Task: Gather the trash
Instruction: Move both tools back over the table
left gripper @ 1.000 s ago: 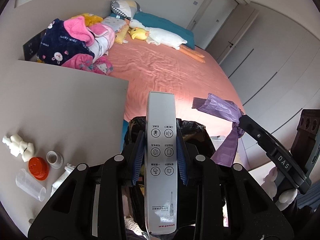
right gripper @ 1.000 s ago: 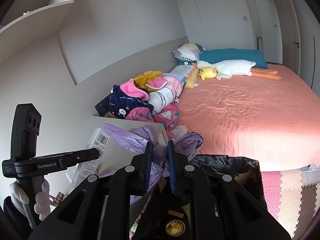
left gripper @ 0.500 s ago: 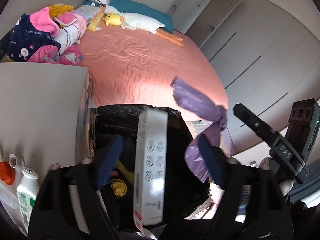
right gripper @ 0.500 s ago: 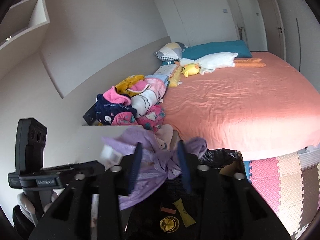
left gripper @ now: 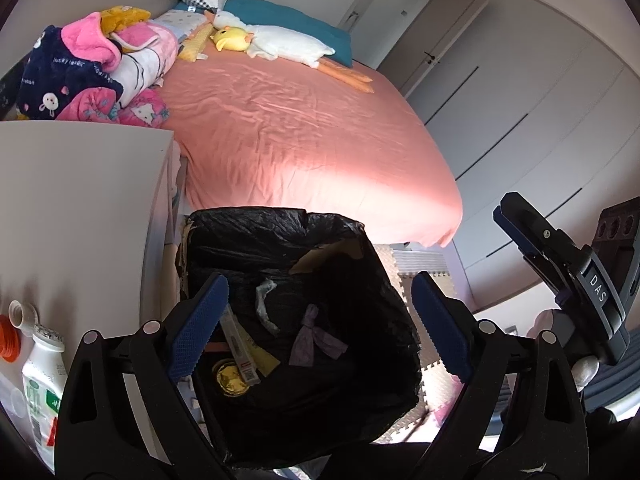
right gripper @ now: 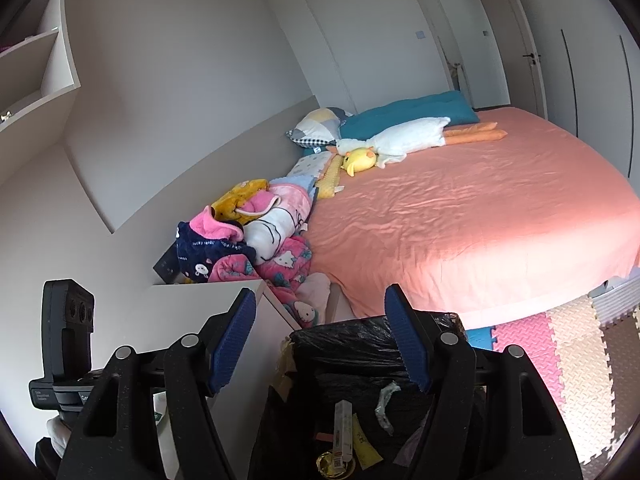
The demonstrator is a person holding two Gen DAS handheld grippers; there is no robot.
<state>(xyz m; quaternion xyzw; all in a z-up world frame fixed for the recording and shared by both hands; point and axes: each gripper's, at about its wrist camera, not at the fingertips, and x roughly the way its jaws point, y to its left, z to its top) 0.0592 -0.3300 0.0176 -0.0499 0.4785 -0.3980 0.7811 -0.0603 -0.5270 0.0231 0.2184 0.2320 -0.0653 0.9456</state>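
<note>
A bin lined with a black bag (left gripper: 280,216) stands between the bed and a white cabinet. Down in it lie a long white box (left gripper: 240,344), a knotted purple bag (left gripper: 316,338), a gold disc (left gripper: 230,378) and some wrappers. My left gripper (left gripper: 320,328) hangs over the bin mouth, open wide, with nothing between its blue pads. My right gripper (right gripper: 320,344) is open over the same bin (right gripper: 380,332), and the white box (right gripper: 343,428) shows below it. Its black finger (left gripper: 560,264) reaches in from the right of the left wrist view.
The white cabinet top (left gripper: 80,200) to the left of the bin carries a white bottle (left gripper: 40,380) and an orange cap (left gripper: 8,340). The pink-sheeted bed (left gripper: 300,140) lies behind, with piled clothes (right gripper: 248,240) at its near corner. Coloured foam mats (right gripper: 560,360) cover the floor.
Both grippers went from shut to open. The white box left my left gripper and the purple bag left my right one; both now lie in the bin.
</note>
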